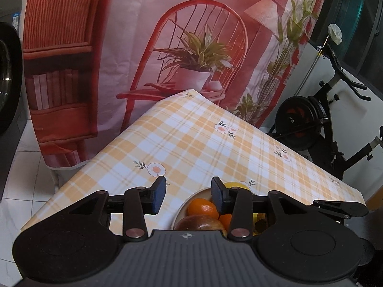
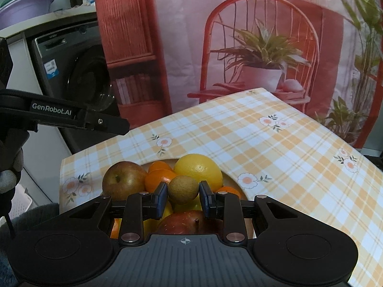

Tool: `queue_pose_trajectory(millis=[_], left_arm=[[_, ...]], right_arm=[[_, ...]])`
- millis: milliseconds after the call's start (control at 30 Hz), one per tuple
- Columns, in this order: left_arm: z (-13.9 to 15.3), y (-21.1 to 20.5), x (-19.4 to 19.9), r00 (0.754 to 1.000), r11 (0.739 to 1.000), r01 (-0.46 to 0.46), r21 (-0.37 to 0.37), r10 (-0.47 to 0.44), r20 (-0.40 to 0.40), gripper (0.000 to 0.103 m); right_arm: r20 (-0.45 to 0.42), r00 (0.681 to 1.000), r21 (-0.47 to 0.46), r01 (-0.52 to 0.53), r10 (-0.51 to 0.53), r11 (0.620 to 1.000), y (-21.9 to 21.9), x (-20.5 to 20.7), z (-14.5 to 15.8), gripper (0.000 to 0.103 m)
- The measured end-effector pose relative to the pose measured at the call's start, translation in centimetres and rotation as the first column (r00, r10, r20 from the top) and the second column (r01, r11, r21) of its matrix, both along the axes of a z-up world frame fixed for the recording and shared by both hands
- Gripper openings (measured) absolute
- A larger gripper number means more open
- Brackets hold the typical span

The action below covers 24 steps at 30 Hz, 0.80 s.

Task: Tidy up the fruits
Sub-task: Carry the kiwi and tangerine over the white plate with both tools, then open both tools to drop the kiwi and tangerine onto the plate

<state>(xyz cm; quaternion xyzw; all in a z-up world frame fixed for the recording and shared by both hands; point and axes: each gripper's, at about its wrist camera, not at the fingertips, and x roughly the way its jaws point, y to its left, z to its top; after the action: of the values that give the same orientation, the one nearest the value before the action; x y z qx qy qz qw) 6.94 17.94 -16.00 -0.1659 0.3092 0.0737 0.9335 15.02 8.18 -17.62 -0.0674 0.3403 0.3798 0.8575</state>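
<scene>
The right gripper [image 2: 183, 197] has its two blue-padded fingers spread a little wider than the small round brown-green fruit [image 2: 183, 189] sitting between them; a thin gap shows on each side, so the pads bracket it without clearly pressing on it. That small fruit rests on top of the heap in the shallow cream-coloured bowl [image 2: 233, 181], which stands on the table covered by a yellow-and-white checked cloth with flower prints [image 2: 275, 148]. Around it in the bowl lie a big yellow lemon [image 2: 198, 168] just behind, a dull reddish-green apple [image 2: 123, 179] to the left, several orange mandarins [image 2: 158, 175] between them, and a red apple [image 2: 184, 221] at the near edge, partly hidden by the gripper body. In the left wrist view the left gripper [image 1: 189, 195] is held with its fingers well apart and nothing between them, above the cloth at the bowl's [image 1: 191, 197] left rim. A red printed backdrop showing a chair and a potted plant [image 2: 239, 47] hangs behind the table
</scene>
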Motion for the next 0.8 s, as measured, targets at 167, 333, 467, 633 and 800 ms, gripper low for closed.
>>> queue_pose_trajectory(millis=[167, 333, 467, 633, 800], left_arm=[[0.0, -0.4, 0.0, 1.0, 1.0, 0.006, 0.005, -0.006, 0.0, 0.048], [0.4, -0.4, -0.4, 1.0, 1.0, 0.004, -0.005, -0.004, 0.007, 0.057], [1.3, -0.8, -0.8, 1.0, 1.0, 0.007, -0.008, -0.007, 0.023, 0.068], [2.5, -1.7, -1.5, 0.999, 1.0, 0.018, -0.004, -0.018, 0.044, 0.086], [3.7, -3.1, -2.2, 0.998, 0.998, 0.037, 0.047, -0.04, 0.058, 0.094]], right_arm=[[-0.002, 1.0, -0.012, 0.001, -0.001, 1.0, 0.0, -0.2, 0.0, 0.032], [0.013, 1.0, -0.017, 0.027, -0.027, 0.999, -0.5, -0.5, 0.6, 0.042], [0.044, 0.996, -0.005, 0.076, -0.076, 0.997, -1.6, -1.2, 1.5, 0.055], [0.075, 0.983, 0.027, 0.169, -0.17, 0.985, -4.0, -2.3, 3.0, 0.073], [0.095, 0.959, 0.083, 0.259, -0.267, 0.962, -7.1, -4.0, 4.6, 0.09]])
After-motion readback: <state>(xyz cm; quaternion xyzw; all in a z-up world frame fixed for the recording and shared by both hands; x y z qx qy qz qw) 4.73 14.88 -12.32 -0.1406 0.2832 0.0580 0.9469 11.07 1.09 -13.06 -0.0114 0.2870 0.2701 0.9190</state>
